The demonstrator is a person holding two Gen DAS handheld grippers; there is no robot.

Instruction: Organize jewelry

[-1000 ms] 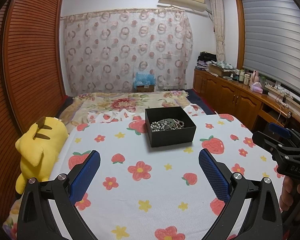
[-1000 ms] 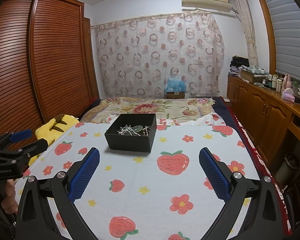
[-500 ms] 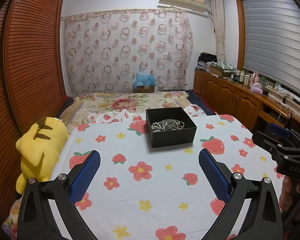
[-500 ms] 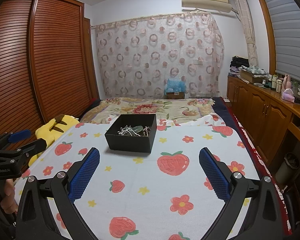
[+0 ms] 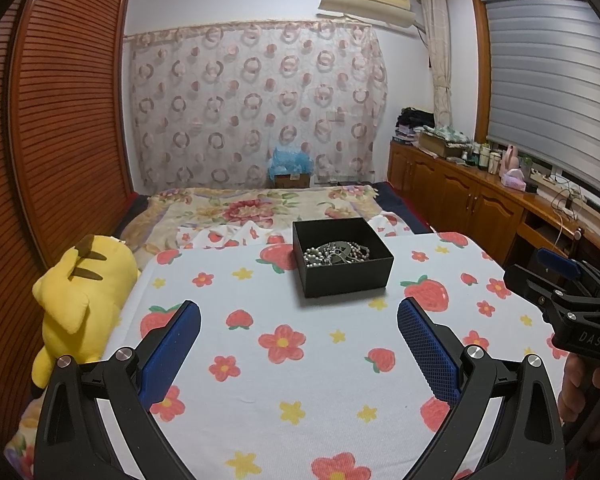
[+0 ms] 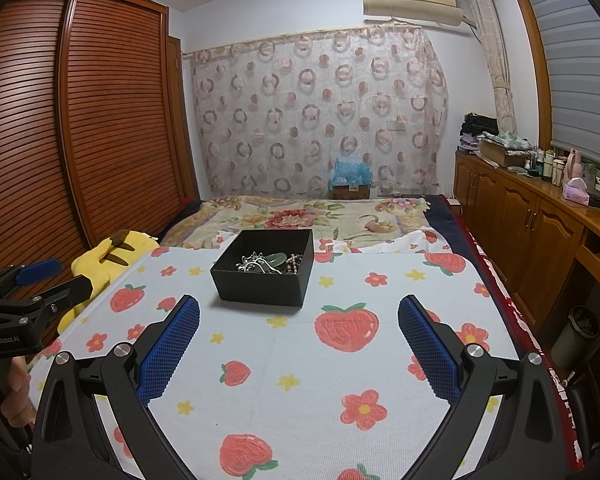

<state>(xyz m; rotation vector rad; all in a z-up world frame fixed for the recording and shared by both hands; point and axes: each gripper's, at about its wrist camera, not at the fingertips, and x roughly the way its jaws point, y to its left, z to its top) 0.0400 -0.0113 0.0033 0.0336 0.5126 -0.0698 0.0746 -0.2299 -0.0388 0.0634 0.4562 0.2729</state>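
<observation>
A black open box stands on the strawberry-print cloth, far from both grippers. It holds a tangle of silver bead chains and a pale green pendant. The box also shows in the right wrist view. My left gripper is open and empty, well short of the box. My right gripper is open and empty, also short of the box. Each gripper shows at the edge of the other's view: the right gripper and the left gripper.
A yellow plush toy lies at the cloth's left edge. A floral bedspread lies beyond the box. A slatted wooden wardrobe stands at the left, wooden cabinets with bottles at the right. A bin stands on the floor.
Almost nothing has changed. Both grippers stay open and hover in place with only a very slight drift.
</observation>
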